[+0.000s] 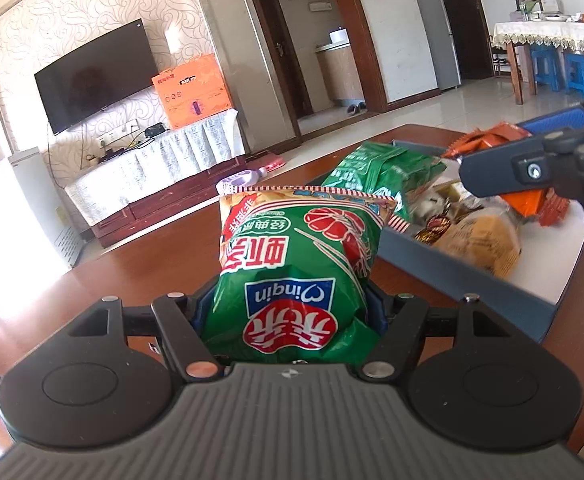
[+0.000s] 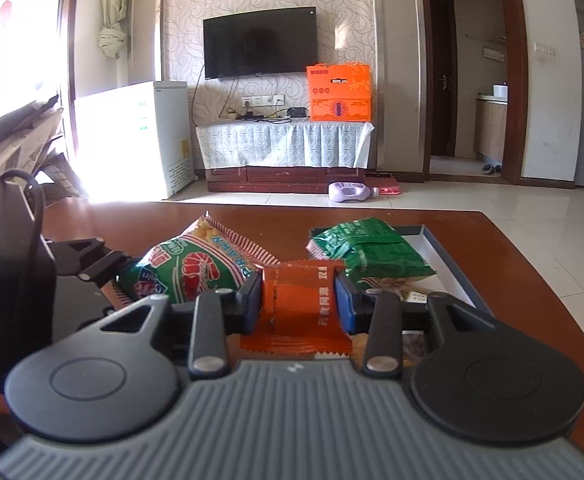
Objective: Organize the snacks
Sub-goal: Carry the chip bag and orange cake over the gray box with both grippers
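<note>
Over the wooden table (image 1: 140, 248), beside the blue tray (image 1: 467, 280): green prawn-cracker bag (image 1: 292, 264) pinched by its lower end in the left gripper (image 1: 288, 312), fingers closed on crumpled film. Orange packet (image 2: 299, 300) clamped across its middle by the right gripper (image 2: 299, 300), held above the tray. Judged light, puffy, slick and easily crushed; best gripped at a sealed edge, gently. Second green bag (image 2: 371, 252) lay inside the tray, with other wrapped snacks (image 1: 475, 240).
</note>
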Action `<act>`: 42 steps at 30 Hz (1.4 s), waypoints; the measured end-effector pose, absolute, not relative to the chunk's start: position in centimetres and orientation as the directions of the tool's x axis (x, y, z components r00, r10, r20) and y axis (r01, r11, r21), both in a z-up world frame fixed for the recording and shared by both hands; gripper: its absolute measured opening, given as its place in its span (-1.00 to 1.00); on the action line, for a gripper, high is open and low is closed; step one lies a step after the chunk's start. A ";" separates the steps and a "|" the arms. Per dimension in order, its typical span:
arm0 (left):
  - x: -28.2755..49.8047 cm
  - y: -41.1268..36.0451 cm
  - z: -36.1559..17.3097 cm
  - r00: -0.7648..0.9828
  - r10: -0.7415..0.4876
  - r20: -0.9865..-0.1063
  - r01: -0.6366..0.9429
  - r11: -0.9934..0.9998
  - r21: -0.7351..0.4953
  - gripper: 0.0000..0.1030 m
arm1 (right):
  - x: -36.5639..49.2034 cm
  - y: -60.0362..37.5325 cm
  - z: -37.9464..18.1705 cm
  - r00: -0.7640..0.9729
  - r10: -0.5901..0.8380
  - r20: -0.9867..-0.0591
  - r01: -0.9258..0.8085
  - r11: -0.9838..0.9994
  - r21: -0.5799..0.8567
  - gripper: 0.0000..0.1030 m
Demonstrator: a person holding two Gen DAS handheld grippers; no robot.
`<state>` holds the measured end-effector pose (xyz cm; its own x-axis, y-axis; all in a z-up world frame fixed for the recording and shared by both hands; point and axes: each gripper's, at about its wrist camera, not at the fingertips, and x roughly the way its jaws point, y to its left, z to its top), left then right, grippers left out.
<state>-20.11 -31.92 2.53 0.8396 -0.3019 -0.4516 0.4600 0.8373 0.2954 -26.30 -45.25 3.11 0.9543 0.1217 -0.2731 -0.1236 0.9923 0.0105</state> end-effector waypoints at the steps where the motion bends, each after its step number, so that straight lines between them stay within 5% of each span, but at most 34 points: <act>1: -20.1 -32.1 2.6 0.839 -0.303 -0.451 0.460 0.838 0.293 0.44 | -26.3 -45.5 3.1 0.955 0.117 -0.274 -0.118 0.993 0.010 -0.20; 34: -18.4 -41.9 1.3 0.724 -0.548 -0.419 0.651 0.744 0.150 0.46 | -26.1 -52.3 2.0 0.953 -0.033 -0.301 0.065 0.993 0.098 -0.20; 42: -17.7 -42.9 1.0 0.742 -0.522 -0.422 0.627 0.762 0.160 0.79 | -25.6 -53.0 1.4 0.946 -0.038 -0.323 0.079 0.990 0.113 -0.20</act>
<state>-17.68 -42.87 0.98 0.7417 -0.5217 -0.4215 0.6272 0.7622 0.1603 -25.56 -53.01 1.40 0.9458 -0.0382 -0.3225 0.0787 0.9904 0.1135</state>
